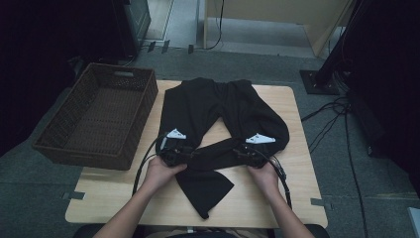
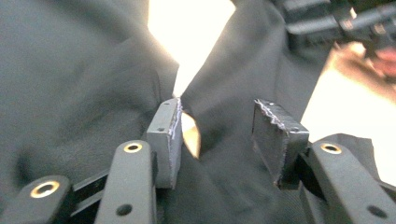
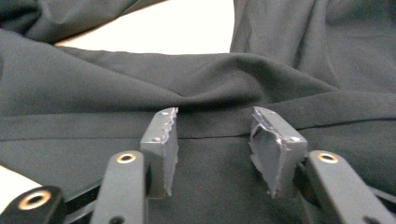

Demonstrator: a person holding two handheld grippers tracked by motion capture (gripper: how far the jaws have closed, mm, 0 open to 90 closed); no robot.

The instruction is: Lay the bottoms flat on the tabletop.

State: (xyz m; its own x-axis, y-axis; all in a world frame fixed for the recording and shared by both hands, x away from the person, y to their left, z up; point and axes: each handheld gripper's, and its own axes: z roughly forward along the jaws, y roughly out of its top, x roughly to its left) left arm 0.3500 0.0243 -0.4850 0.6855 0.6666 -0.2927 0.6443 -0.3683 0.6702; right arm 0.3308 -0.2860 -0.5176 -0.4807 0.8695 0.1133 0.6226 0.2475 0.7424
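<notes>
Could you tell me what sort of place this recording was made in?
Probably a lab or workshop set up for recording: a small wooden table on grey carpet, loose cables across the floor, and equipment stands at the sides.

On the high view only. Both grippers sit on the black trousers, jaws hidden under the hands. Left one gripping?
Observer: No. In the left gripper view, the left gripper stands open, cloth of the black trousers between the jaws, pads clear.
Operator: Right one?
Observer: The right gripper is open too, over a folded hem running across its view.
Operator: Anything under the left jaws besides cloth?
Observer: A sliver of bare table shows where two folds part.
</notes>
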